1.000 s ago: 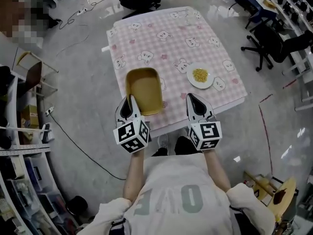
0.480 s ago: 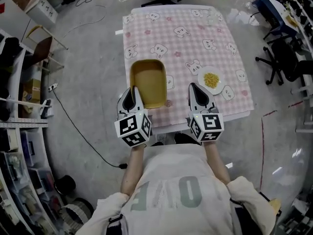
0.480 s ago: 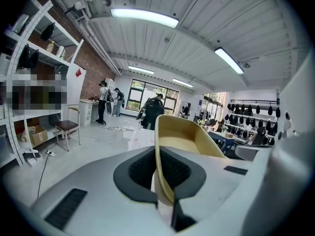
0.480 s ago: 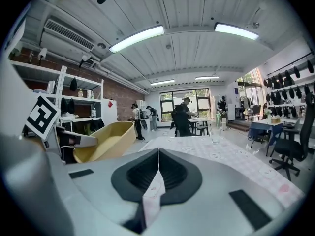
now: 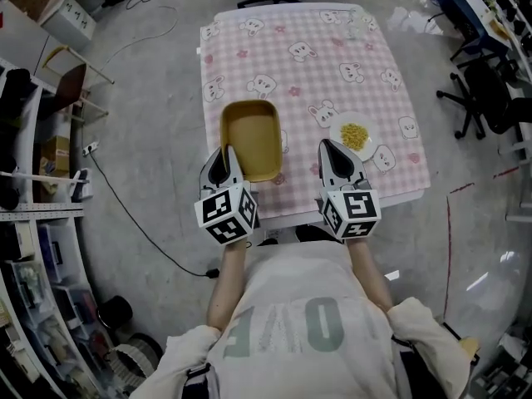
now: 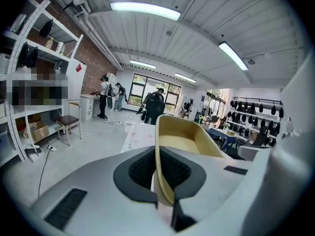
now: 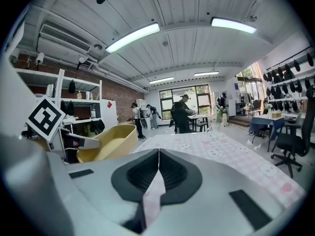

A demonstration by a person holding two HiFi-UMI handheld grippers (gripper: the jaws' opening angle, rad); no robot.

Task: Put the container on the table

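Container [image 5: 251, 140], a smooth mustard-yellow oblong tub with rounded corners, has shifted only a little in the last second. It hangs over the near left of the pink checked surface [image 5: 332, 32]. The left tool [image 5: 225, 151] still pinches its near rim. The right tool [image 5: 329, 150] is pressed together and empty, near a small white plate [image 5: 355, 134]. A grey workshop floor [image 5: 150, 98] lies around.
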